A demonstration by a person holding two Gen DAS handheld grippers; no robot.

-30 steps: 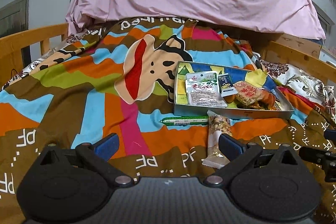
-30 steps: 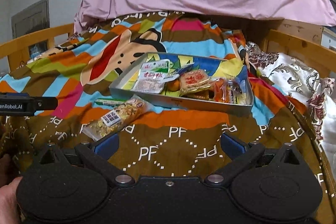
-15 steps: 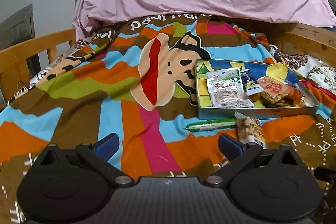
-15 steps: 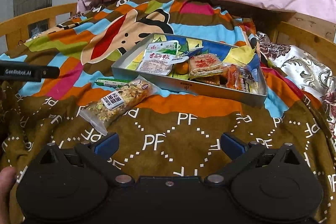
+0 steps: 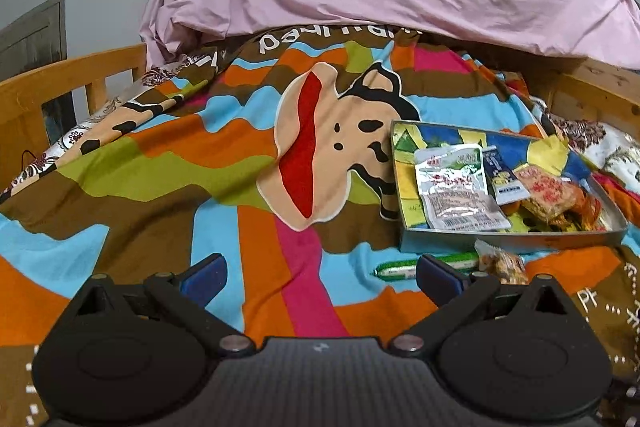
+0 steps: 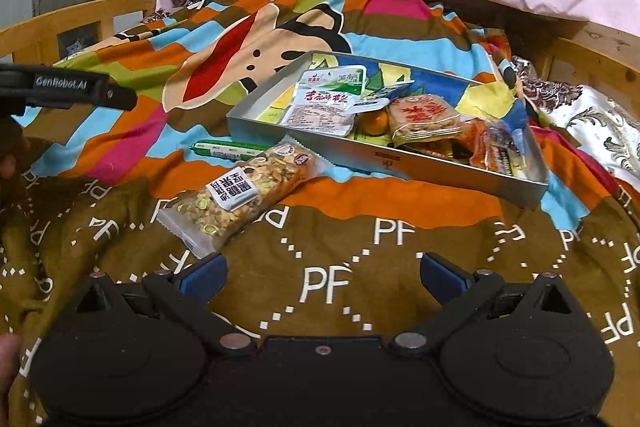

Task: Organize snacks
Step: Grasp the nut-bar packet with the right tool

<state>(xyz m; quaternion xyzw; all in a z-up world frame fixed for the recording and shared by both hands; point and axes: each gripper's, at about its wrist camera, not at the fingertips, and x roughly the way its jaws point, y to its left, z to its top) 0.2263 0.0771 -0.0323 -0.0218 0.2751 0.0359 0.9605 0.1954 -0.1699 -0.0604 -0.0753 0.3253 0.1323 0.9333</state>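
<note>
Clear-wrapped nut bar [image 6: 244, 195] lies diagonally on the bedspread [image 6: 360, 267], before the tin tray's [image 6: 400, 163] near-left corner; right gripper [image 6: 322, 277], wide open, empty, nearer.

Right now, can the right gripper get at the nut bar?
Probably yes: the right gripper is open, and the nut bar lies uncovered on the blanket ahead-left, outside the tray.

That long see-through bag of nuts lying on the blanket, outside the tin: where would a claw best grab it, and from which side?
Probably across the narrow middle of the nut bar, near its white label, coming down from above. It lies flat and slanted on the blanket, with its far end close to the tray and the green stick. The open right claw spans its width, not its length.
</note>
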